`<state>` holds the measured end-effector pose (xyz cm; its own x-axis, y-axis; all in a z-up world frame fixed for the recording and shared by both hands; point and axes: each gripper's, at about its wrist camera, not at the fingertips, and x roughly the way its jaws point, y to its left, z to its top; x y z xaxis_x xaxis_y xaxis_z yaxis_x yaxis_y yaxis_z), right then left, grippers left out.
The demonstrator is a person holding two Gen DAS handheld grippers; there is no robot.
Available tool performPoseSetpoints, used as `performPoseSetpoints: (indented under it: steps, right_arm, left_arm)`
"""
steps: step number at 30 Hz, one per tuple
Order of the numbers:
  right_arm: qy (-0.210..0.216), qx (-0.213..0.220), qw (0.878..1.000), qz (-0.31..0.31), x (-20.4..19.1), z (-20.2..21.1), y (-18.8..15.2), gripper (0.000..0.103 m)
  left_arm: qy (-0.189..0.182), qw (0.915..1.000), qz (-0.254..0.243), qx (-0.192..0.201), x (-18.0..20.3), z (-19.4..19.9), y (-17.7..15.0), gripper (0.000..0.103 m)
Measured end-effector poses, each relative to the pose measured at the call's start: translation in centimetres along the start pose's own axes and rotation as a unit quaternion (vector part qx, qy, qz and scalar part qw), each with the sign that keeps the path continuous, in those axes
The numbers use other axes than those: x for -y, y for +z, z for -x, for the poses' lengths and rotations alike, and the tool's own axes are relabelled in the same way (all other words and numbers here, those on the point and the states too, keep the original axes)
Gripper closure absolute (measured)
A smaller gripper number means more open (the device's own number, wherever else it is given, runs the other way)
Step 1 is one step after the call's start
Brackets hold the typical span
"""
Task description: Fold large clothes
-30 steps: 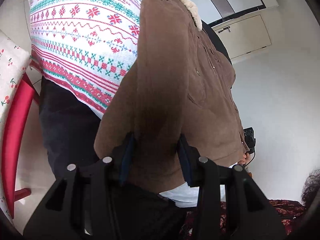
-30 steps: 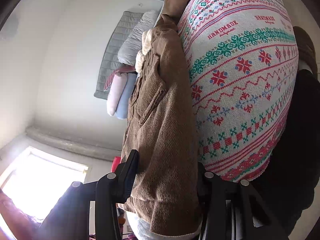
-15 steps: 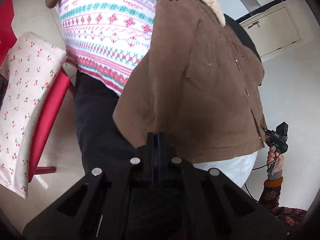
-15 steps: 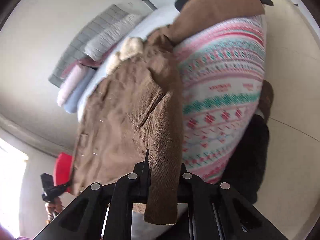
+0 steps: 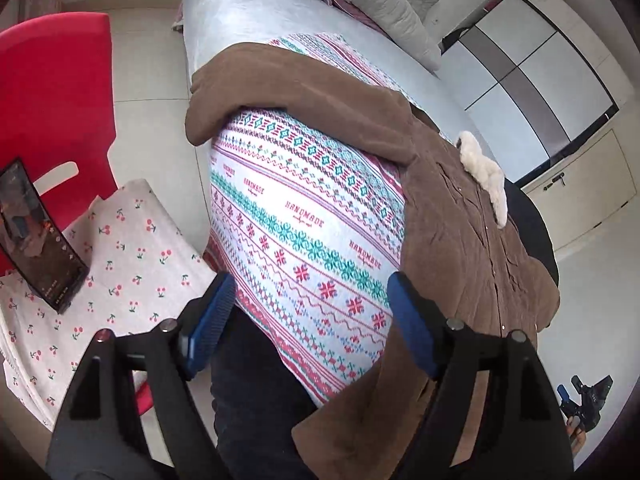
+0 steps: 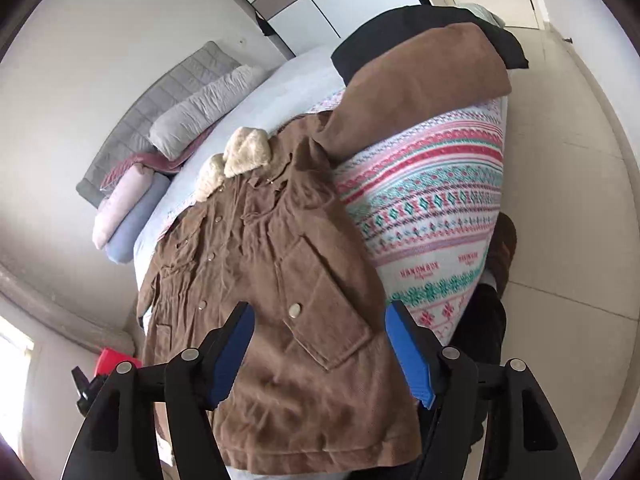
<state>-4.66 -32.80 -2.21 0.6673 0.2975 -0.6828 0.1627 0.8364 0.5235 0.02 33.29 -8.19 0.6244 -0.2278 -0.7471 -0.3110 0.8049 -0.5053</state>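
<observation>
Left gripper (image 5: 310,320) opening over patterned bedspread (image 5: 304,216), red chair (image 5: 52,92), wardrobe (image 5: 532,80)

The left gripper (image 5: 308,320) is opening its jaws above the patterned blanket (image 5: 304,232), gripping nothing, while the brown coat (image 5: 472,240) is lying spread beside it on the bed (image 5: 240,20).

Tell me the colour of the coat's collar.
Cream fleece collar on the brown coat; clearest in right wrist view.

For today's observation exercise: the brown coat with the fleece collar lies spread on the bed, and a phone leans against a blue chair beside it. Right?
Not quite. The chair is red, as the left wrist view shows. The brown coat with its fleece collar does lie on the bed, and the phone leans there.
</observation>
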Motion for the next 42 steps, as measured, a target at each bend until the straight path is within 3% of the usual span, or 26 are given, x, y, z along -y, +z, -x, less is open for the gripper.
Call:
performPoseSetpoints:
  steps: [3, 8, 11, 17, 19, 20, 22, 24, 25, 27, 32, 36, 39, 42]
  right_arm:
    - [0.005, -0.016, 1.000, 0.014, -2.6, -2.6, 1.8, 0.031]
    - [0.016, -0.057, 0.997, 0.039, -6.1, -7.9, 3.7, 0.031]
    - [0.015, -0.083, 0.995, 0.057, -7.8, -11.0, 4.4, 0.031]
    - [0.026, -0.109, 0.990, 0.085, -10.9, -14.4, 5.2, 0.031]
    - [0.027, -0.116, 0.988, 0.095, -11.6, -15.2, 5.2, 0.031]
    - [0.026, -0.120, 0.987, 0.100, -11.9, -15.6, 5.2, 0.031]
    - [0.021, -0.126, 0.986, 0.107, -12.4, -16.4, 5.2, 0.031]
    - [0.019, -0.132, 0.985, 0.109, -12.5, -17.1, 5.1, 0.031]
    - [0.020, -0.135, 0.985, 0.108, -12.5, -17.4, 5.1, 0.031]
    - [0.024, -0.140, 0.984, 0.105, -12.5, -17.7, 5.0, 0.031]
    - [0.028, -0.145, 0.983, 0.108, -12.6, -18.0, 4.8, 0.031]
    - [0.033, -0.142, 0.984, 0.106, -12.6, -17.7, 4.9, 0.031]
    - [0.036, -0.139, 0.984, 0.106, -12.6, -17.6, 5.0, 0.031]
    - [0.041, -0.136, 0.984, 0.105, -12.6, -17.4, 5.1, 0.031]
  left_arm:
    - [0.014, 0.9994, 0.027, 0.014, 0.3, -2.6, 3.2, 0.022]
    - [-0.007, 0.9949, 0.097, 0.025, -1.3, -7.7, 7.7, 0.022]
    - [-0.045, 0.9879, 0.144, 0.036, -2.6, -10.5, 9.4, 0.022]
    - [-0.053, 0.9736, 0.210, 0.072, -4.7, -13.9, 11.2, 0.025]
    - [-0.056, 0.9683, 0.225, 0.093, -5.2, -14.0, 11.6, 0.031]
    - [-0.059, 0.9656, 0.231, 0.103, -5.4, -13.9, 11.8, 0.039]
    - [-0.064, 0.9619, 0.239, 0.116, -5.7, -13.8, 12.4, 0.059]
    - [-0.058, 0.9608, 0.243, 0.120, -5.9, -13.6, 12.9, 0.088]
    - [-0.053, 0.9606, 0.241, 0.127, -5.7, -13.2, 13.0, 0.092]
    - [-0.045, 0.9623, 0.222, 0.151, -4.5, -11.9, 13.3, 0.094]
    - [-0.014, 0.9672, 0.101, 0.233, 2.4, -7.8, 14.4, 0.096]
    - [-0.028, 0.9675, -0.001, 0.251, 9.6, -5.7, 15.1, 0.097]
    - [-0.037, 0.9628, -0.091, 0.252, 15.6, -4.9, 14.7, 0.097]
    - [-0.055, 0.9504, -0.188, 0.241, 21.5, -4.5, 12.7, 0.097]
